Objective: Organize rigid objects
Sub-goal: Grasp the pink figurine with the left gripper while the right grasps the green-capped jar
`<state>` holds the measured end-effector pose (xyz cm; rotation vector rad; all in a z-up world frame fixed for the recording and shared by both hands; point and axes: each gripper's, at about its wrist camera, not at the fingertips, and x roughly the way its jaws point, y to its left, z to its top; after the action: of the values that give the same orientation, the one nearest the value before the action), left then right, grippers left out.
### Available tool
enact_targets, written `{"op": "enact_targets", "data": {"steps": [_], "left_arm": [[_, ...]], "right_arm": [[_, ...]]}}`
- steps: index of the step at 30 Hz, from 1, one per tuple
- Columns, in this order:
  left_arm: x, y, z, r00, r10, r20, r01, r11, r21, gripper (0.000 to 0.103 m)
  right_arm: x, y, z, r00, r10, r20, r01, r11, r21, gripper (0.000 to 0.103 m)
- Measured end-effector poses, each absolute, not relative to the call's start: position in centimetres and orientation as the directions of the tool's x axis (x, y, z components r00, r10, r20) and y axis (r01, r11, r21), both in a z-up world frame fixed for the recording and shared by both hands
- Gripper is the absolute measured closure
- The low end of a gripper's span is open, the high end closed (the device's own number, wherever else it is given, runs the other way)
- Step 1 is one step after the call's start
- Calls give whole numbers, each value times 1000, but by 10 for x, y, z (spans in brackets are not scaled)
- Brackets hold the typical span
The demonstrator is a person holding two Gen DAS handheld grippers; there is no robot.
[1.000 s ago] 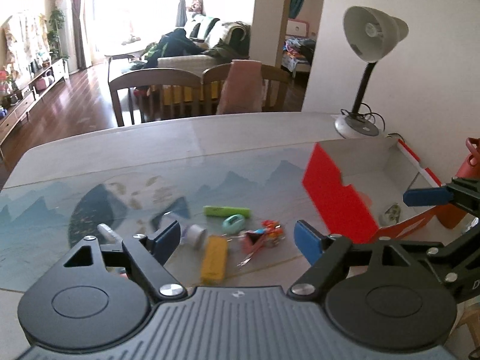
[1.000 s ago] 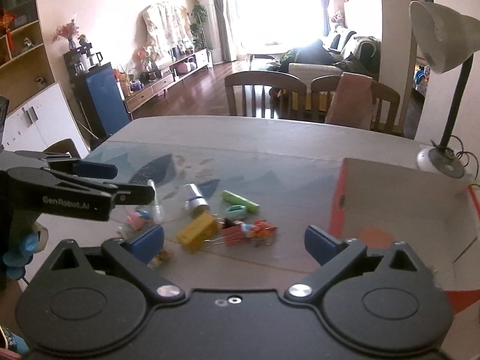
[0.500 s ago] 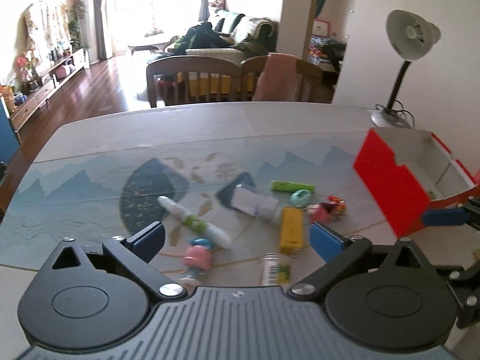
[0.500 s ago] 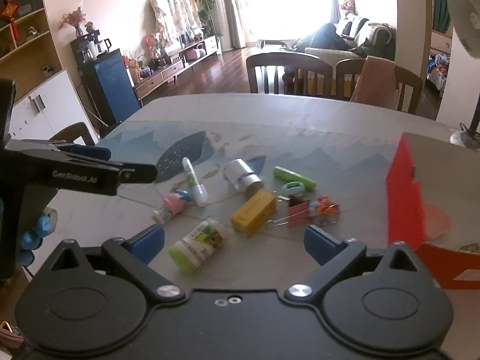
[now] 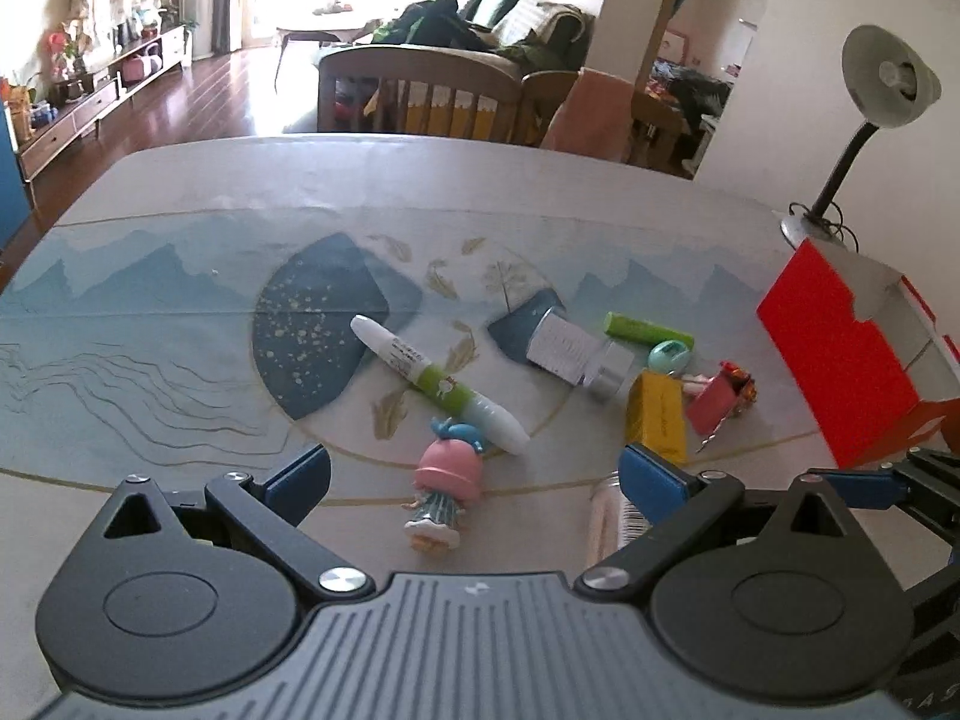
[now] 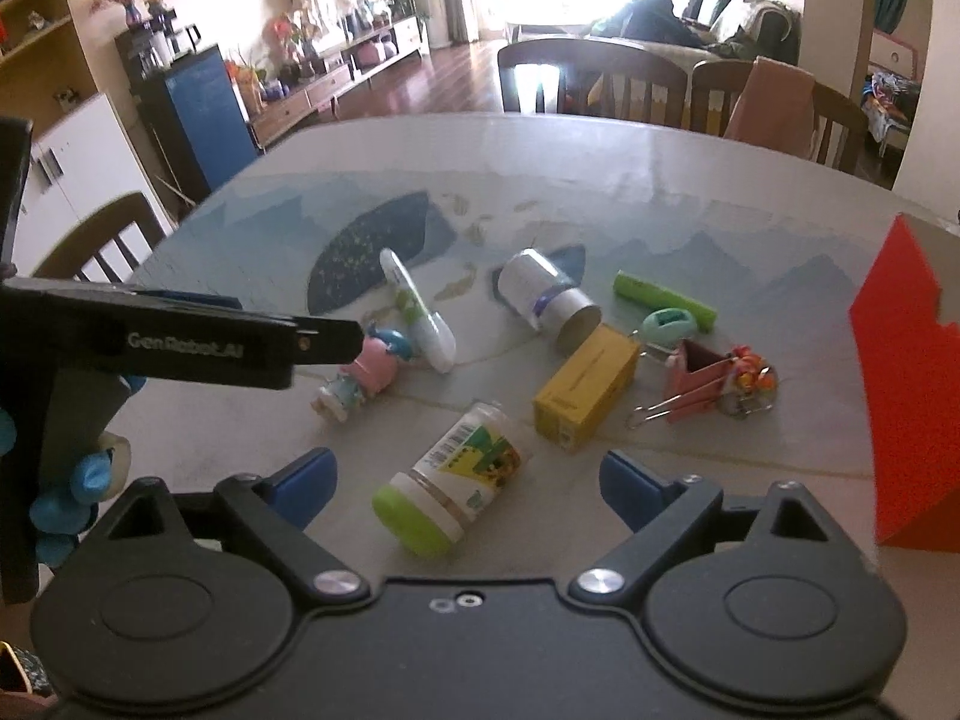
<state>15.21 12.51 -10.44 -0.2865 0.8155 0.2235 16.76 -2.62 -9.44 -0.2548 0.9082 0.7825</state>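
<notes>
A pile of small items lies on the picture-printed table mat point(image 5: 180, 360). My left gripper point(image 5: 477, 477) is open and hangs over a pink-hatted doll point(image 5: 447, 480), which lies between its fingers untouched. Beyond it are a white-and-green pen point(image 5: 438, 384), a silver-capped bottle point(image 5: 570, 351), a green marker point(image 5: 648, 330), a yellow box point(image 5: 657, 414) and a pink binder clip point(image 5: 717, 399). My right gripper point(image 6: 468, 480) is open with its jaws closing. A green-capped bottle point(image 6: 456, 474) lies between its fingers, and the pads stand clear of it.
A red-walled cardboard box point(image 5: 840, 354) stands open at the right of the pile. A desk lamp point(image 5: 882, 90) is behind it by the wall. Chairs point(image 5: 420, 90) line the table's far edge. The left gripper's fingers point(image 6: 324, 339) reach in from the left in the right wrist view.
Both grippers have come down and closer to the pile. The left jaws have spread wider. The doll now lies between the left fingers and the green-capped bottle between the right ones.
</notes>
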Motion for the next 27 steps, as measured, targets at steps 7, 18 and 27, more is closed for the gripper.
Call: {"op": "enact_targets", "data": {"steps": [7,18,27], "left_arm": [[168,142,-143,618,81,-782,-327,931,-162,0],[181,150,-166,617,93,-782,-306,943,-129,1],[186,141,-171,626,75,-776,-256,960,-114,33]], "right_arm": [[178,-4,-122,352,446,-823,-672,733,109,13],[185,15,-147,324,387,-863,-645,758,97,27],[184,17,-150,307,380,-872,-631,767,112,40]]}}
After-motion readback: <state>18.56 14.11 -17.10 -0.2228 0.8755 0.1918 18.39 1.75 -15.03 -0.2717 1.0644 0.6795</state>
